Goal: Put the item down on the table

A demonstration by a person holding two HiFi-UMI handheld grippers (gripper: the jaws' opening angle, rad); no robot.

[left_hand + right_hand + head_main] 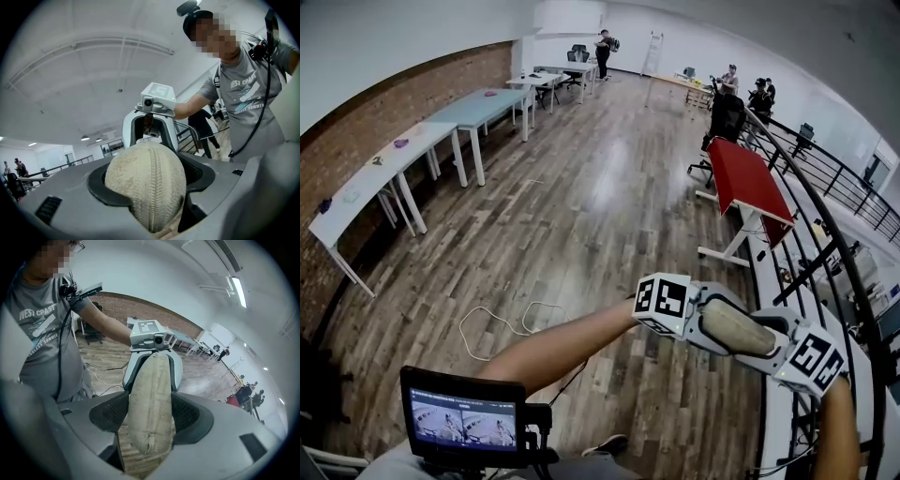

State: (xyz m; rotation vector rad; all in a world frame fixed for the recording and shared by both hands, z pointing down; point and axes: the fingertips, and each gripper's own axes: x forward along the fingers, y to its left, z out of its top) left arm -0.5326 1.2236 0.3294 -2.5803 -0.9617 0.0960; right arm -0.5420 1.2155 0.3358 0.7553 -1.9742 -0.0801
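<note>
clamping beige pouch point(738, 328), left gripper point(705, 317), right gripper point(773, 345) near "west coast" shirt point(40, 324).

The item point(739, 328), a beige oblong fabric pouch with a ribbed seam, hangs tilted in mid-air at lower right, clamped endwise between left gripper point(705, 317) and right gripper point(776, 343)

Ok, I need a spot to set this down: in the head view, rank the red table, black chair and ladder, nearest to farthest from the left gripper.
1. Red table, ahead and right of the left gripper, which is shut on the beige pouch.
2. Black chair, just behind that table.
3. Ladder, by the far wall.
</note>
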